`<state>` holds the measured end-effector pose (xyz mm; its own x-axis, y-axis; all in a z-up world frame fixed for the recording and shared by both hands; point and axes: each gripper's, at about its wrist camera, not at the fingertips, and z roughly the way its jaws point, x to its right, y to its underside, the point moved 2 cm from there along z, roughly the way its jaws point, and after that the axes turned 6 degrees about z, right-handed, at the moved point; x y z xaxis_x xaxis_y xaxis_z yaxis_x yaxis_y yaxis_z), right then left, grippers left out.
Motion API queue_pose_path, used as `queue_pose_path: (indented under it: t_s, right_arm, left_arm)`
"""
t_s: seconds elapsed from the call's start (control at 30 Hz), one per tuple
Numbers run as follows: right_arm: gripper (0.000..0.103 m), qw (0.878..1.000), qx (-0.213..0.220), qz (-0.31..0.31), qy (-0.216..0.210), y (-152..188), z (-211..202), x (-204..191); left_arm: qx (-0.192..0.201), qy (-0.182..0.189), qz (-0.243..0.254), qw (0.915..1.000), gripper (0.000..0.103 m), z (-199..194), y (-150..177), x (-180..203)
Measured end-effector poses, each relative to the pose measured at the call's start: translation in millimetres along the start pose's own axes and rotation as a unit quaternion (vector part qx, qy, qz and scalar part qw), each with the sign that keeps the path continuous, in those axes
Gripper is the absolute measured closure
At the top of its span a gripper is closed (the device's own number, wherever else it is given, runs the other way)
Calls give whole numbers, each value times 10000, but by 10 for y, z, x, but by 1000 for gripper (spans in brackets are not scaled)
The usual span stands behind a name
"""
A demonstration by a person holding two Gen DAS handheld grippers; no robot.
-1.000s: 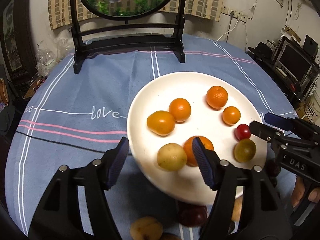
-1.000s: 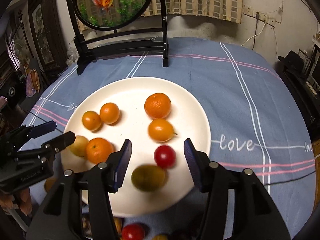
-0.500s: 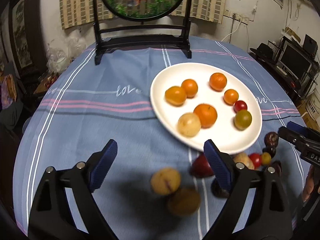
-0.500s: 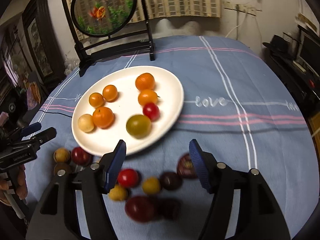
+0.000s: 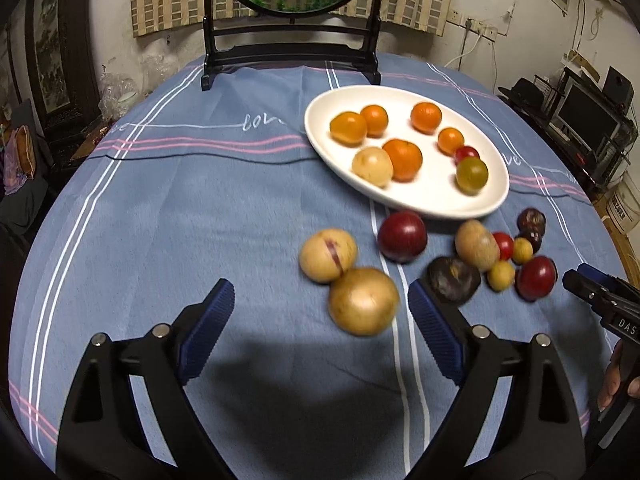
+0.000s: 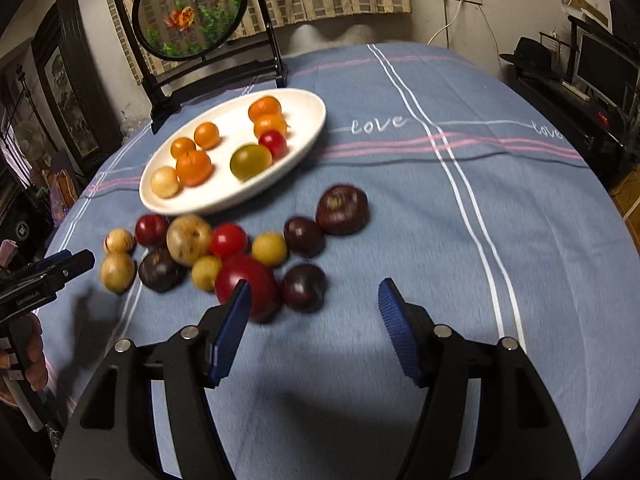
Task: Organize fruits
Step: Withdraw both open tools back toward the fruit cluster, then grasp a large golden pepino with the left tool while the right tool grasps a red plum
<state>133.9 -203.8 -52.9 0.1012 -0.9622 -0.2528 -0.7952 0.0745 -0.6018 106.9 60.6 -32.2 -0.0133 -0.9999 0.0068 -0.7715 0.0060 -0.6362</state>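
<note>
Blue cloth [image 5: 200, 208] with white and pink stripes is covering the round worktop, and the word "love" is showing on it. At the far edge a black stand with a round fish picture [image 6: 188, 12] is standing upright.

Next in size, a white plate [image 5: 404, 200] is sitting past the middle of the cloth. It is holding eight fruits: five orange ones, one pale yellow one, one greenish one [image 5: 472, 175] and one small red one [image 5: 466, 153] touching it.

On the cloth, just in front of the plate, more fruits are lying loose in a bunch [image 6: 224, 252]. In the left view two tan fruits [image 5: 362, 300] are touching each other, with a dark red plum [image 5: 402, 236] near them. Beside these are lying a dark purple fruit [image 5: 454, 280], a red tomato [image 6: 229, 241], small yellow ones and more dark ones. Fruits near the cameras are looking blurry.

The left gripper [image 5: 320, 328] is hanging over the cloth with its jaws spread wide, holding nothing; one tan fruit is sitting just ahead, between them. The right gripper [image 6: 316, 320] is also hanging low with jaws spread wide and holding nothing. A big red fruit [image 6: 248, 286] is sitting right by its left jaw.
</note>
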Motion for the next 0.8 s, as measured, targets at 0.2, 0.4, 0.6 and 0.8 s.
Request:
queue_pose_path:
  t_s: [0.2, 0.4, 0.6, 0.8]
  right_arm:
    - [37, 9999, -122, -26, -43, 125, 45, 12]
    - [37, 9997, -164, 25, -165, 149, 88, 24]
    - [37, 9995, -172, -86, -249, 174, 81, -3]
    - [37, 9993, -186, 2, -331, 170, 87, 23]
  left_arm:
    - [-171, -34, 119, 9998, 13, 71, 135, 81]
    - [-273, -143, 155, 9994, 13, 171, 162, 102]
    - [-484, 19, -90, 9988, 14, 328, 112, 123]
    - [-562, -196, 29, 9982, 22, 493, 58, 192]
